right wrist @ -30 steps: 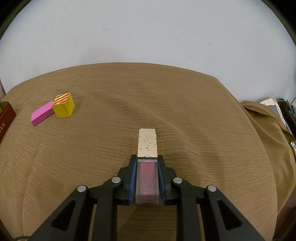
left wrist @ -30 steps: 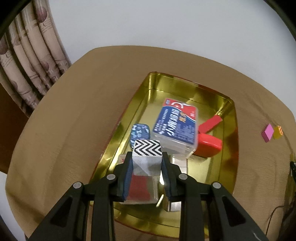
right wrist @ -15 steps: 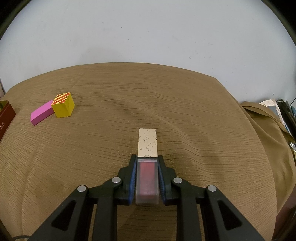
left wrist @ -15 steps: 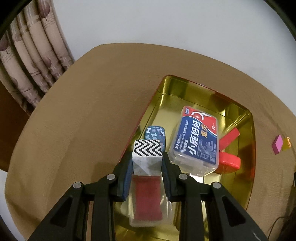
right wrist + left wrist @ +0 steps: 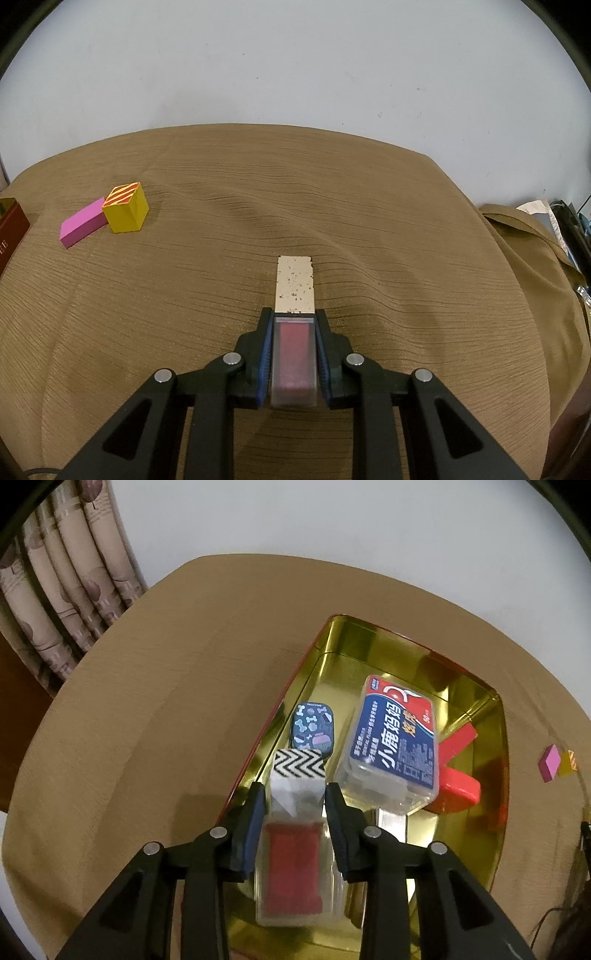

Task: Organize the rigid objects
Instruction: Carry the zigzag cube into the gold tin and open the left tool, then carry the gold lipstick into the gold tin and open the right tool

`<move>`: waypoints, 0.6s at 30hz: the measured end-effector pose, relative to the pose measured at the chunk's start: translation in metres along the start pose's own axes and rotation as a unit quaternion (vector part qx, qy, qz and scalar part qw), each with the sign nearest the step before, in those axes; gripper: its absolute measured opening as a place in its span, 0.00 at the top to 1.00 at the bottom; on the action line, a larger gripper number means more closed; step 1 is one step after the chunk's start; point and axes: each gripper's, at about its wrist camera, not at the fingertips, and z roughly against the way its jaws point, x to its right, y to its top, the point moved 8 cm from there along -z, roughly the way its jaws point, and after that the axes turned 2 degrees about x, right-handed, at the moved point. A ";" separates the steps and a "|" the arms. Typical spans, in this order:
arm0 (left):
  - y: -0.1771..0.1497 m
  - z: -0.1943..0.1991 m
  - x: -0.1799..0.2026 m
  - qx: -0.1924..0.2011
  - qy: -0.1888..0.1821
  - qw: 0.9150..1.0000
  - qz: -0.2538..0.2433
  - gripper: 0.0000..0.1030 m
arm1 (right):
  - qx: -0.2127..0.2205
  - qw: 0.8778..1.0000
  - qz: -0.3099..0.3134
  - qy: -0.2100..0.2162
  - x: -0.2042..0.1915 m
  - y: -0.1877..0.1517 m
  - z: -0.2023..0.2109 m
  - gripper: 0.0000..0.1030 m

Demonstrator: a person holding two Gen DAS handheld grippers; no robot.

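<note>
My left gripper (image 5: 295,794) is shut on a white block with a black zigzag top (image 5: 298,775) and holds it above the near left rim of a gold tin tray (image 5: 469,853). In the tray lie a blue-labelled clear box (image 5: 397,738), a small dark blue tin (image 5: 312,729), a red lid (image 5: 456,790) and a red block (image 5: 456,740). My right gripper (image 5: 295,314) is shut on a cream speckled flat block (image 5: 295,284), low over the brown cloth. A pink block (image 5: 83,226) and a yellow striped cube (image 5: 125,212) lie at the far left.
The tray's red-brown outer wall (image 5: 11,229) shows at the left edge of the right wrist view. A curtain (image 5: 55,602) hangs at the table's far left. Clutter (image 5: 565,236) lies off the cloth at the right. The pink block (image 5: 550,762) lies right of the tray.
My left gripper has moved left with the zigzag block, from over the tray's middle to its left rim. The right gripper has not moved.
</note>
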 end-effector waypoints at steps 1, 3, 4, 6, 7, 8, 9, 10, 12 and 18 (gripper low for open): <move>-0.001 0.003 0.001 0.003 -0.002 1.000 0.001 0.67 | 0.000 1.000 0.000 0.000 0.000 0.000 0.000 0.79; -0.003 0.013 0.002 0.014 0.003 1.000 -0.004 0.65 | 0.000 1.000 0.001 0.000 0.000 0.000 0.000 0.79; -0.004 0.017 0.003 0.019 0.009 1.000 -0.007 0.63 | 0.000 1.000 0.001 0.000 0.000 0.000 0.000 0.79; -0.006 0.029 0.004 0.034 0.015 0.999 -0.015 0.57 | 0.000 1.000 0.001 0.000 0.000 0.000 0.000 0.79; -0.008 0.034 0.004 0.041 0.017 0.999 -0.017 0.50 | 0.000 1.000 0.002 -0.001 0.000 0.000 -0.001 0.79; -0.009 0.039 0.003 0.047 0.018 0.999 -0.018 0.46 | 0.000 1.000 0.002 0.000 -0.001 0.000 -0.001 0.79; -0.011 0.045 0.003 0.056 0.020 0.998 -0.020 0.45 | 0.000 1.000 0.002 0.002 0.000 0.000 -0.001 0.79; -0.014 0.050 0.001 0.063 0.025 0.997 -0.022 0.43 | 0.000 1.000 0.001 0.003 0.000 0.000 -0.001 0.79; -0.017 0.055 0.001 0.072 0.036 0.996 -0.033 0.43 | 0.001 1.000 0.003 0.002 0.001 0.000 -0.001 0.79; -0.035 0.062 -0.011 0.076 0.053 0.995 -0.038 0.36 | 0.001 1.000 0.014 -0.007 0.000 0.002 -0.003 0.79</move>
